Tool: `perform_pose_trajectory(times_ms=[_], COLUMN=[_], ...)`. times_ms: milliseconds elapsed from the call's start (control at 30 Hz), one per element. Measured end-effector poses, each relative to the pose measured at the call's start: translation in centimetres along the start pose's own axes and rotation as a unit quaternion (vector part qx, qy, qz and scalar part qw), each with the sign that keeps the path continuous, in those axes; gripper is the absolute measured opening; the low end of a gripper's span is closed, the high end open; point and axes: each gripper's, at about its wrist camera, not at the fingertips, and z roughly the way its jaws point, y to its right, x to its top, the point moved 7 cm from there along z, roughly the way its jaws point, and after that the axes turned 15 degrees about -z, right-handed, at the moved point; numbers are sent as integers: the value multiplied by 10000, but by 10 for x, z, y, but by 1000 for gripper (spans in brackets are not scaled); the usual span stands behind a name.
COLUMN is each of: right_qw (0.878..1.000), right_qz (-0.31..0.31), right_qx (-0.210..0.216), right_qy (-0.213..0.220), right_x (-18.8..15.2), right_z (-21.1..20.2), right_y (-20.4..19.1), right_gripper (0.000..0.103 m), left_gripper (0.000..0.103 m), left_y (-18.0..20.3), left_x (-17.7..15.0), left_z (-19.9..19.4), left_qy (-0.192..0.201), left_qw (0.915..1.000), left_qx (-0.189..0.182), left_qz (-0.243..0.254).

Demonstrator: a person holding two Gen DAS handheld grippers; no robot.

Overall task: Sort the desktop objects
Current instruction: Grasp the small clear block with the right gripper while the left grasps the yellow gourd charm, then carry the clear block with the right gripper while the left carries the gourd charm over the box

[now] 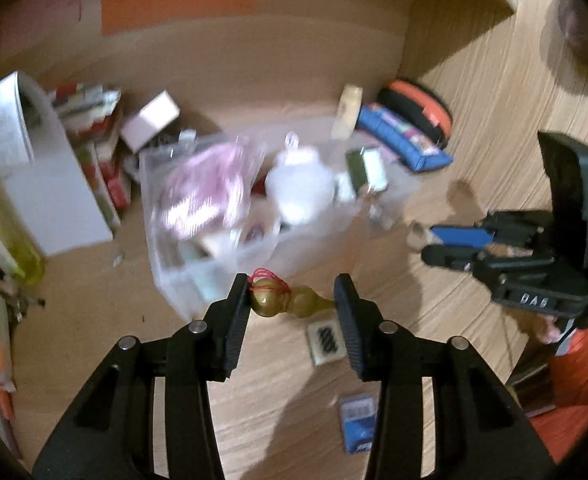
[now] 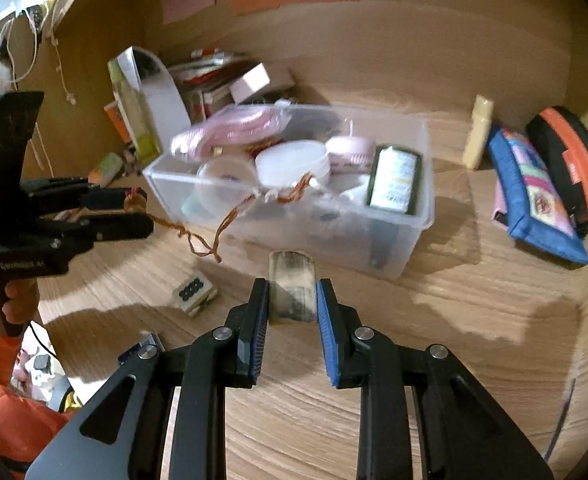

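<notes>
Left tongs (image 1: pixel 290 306): I have them narrowed on the gold gourd charm (image 1: pixel 284 302), held crosswise between the pads, off the tabletop (image 1: pixel 493 92).
Gourd charm, handling: I judge it small, light, hard and glossy, so it may slip or pivot; the waist between its two bulbs looks like the surest seat.
Cord (image 2: pixel 214 236): seen from my right hand, a brown-orange string trails from the charm down ahead of the left tongs, soft and likely to snag on the clear bin (image 2: pixel 413 216).
Right tongs (image 2: pixel 292 300): clamped tight on a small pale block (image 2: pixel 292 288) with dark smudges, gripped on its two flat sides.
Block, handling: stiff and light, I would guess; flat faces should hold steady.
Bin: just ahead of both tongs, already crowded with jars and packets.
Loose bits: a small black-dotted piece (image 2: pixel 193 291) lies on the tabletop below, to the left of my right tongs.
</notes>
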Motion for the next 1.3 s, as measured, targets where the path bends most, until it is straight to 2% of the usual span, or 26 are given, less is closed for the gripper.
perform_pose_trajectory(times_ms=[200,433,567,700,800,967,1300], right_qw=[9996,9988,9982,9984,9989,9995,9997], right_qz=[-34,-61,-128,-65,26,174,146], right_qx=[-161,-295,-343,-325,-313,-193,-176], right_qy=[226,392,474,460,348,153,-127], right_x=[17,37,53,62,61,56,56], right_z=[-13,-19,-18,-9,4,22,44], right_y=[11,26,31,39,45,50,47], right_gripper=[22,22,22,22,22,22,22], left_gripper=[42,42,42,42,42,42,42], left_y=[15,24,23,19,14,11,10], left_x=[38,95,113,110,98,77,62], left_z=[-14,-23,-13,11,37,60,69], left_qy=[327,720,715,489,163,-156,-262], left_qw=[9993,9972,9974,9988,9998,9998,9989], left_qx=[-129,-19,-65,-81,-81,-21,-23], left_qz=[97,193,95,13,-19,102,387])
